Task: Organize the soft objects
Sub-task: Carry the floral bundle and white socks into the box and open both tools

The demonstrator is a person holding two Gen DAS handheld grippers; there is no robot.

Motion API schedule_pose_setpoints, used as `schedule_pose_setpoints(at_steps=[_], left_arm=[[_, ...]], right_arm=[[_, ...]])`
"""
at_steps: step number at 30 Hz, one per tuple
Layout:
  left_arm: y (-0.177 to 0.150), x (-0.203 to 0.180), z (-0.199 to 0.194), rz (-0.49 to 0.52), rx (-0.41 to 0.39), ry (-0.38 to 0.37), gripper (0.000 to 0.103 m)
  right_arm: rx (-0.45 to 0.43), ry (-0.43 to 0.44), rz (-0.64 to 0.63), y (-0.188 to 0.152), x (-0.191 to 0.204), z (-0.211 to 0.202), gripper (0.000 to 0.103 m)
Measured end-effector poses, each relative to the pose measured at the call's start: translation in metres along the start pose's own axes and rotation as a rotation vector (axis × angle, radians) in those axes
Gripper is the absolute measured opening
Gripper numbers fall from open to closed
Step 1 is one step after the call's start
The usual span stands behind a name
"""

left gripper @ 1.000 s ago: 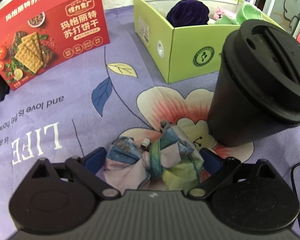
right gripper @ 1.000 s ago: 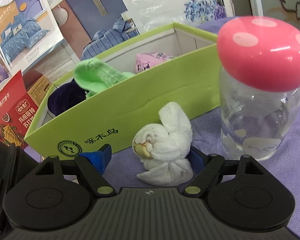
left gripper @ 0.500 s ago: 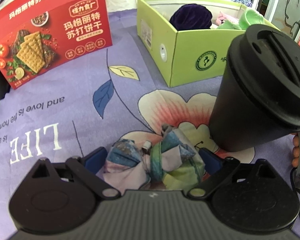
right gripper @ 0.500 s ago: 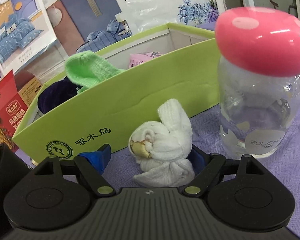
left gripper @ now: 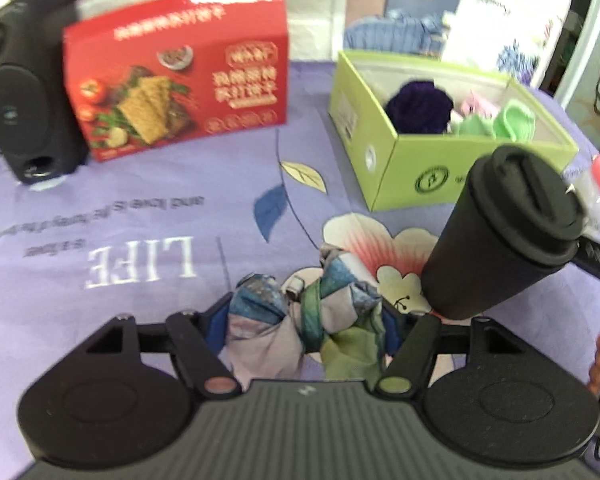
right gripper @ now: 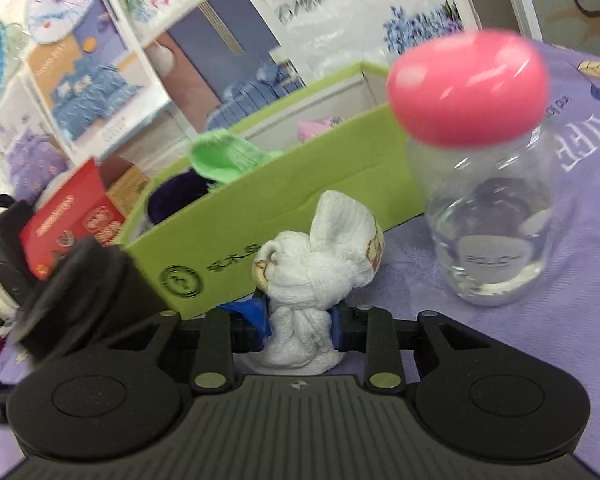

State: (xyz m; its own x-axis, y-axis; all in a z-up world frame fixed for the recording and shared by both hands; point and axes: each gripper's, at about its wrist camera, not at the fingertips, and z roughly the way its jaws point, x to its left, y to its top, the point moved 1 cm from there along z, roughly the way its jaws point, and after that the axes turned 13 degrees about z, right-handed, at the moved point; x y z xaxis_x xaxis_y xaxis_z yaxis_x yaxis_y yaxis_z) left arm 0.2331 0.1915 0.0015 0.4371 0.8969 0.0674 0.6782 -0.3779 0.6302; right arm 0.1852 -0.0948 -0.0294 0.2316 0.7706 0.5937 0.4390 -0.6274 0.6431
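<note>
A purple flowered cloth (left gripper: 148, 216) covers the table. The left gripper (left gripper: 304, 320) has just been closing and squeezes a knotted blue-green fabric bundle (left gripper: 312, 312) at the bottom middle. The right gripper (right gripper: 300, 320) has just pinched a rolled white towel (right gripper: 320, 248). Next, I think both go into the green cardboard box (left gripper: 404, 168) at the upper right.

Cup (left gripper: 504, 240) right of cloth bundle (left gripper: 304, 320), box (left gripper: 452, 136) behind, cracker carton (left gripper: 180, 68) far left
</note>
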Motion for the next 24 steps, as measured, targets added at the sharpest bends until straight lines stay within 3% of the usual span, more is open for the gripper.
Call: schedule_pose_setpoints(at_steps=[6, 11, 15, 18, 24], left_arm=[[0.02, -0.004, -0.038, -0.022, -0.029, -0.004, 0.068], [0.074, -0.017, -0.049, 0.016, -0.079, -0.008, 0.068], [0.132, -0.03, -0.038, 0.046, -0.111, -0.007, 0.068], [0.173, -0.039, -0.016, 0.067, -0.117, -0.024, 0.068], [0.222, -0.058, 0.038, 0.093, -0.085, -0.056, 0.069]], right_arm=[[-0.004, 0.146, -0.048, 0.015, 0.007, -0.063, 0.012], [-0.043, 0.216, -0.09, 0.085, 0.01, -0.08, 0.012], [-0.03, 0.2, -0.161, 0.153, 0.012, -0.059, 0.013], [0.003, 0.18, -0.224, 0.185, 0.022, -0.032, 0.013], [0.16, 0.16, -0.3, 0.195, 0.037, 0.034, 0.02]])
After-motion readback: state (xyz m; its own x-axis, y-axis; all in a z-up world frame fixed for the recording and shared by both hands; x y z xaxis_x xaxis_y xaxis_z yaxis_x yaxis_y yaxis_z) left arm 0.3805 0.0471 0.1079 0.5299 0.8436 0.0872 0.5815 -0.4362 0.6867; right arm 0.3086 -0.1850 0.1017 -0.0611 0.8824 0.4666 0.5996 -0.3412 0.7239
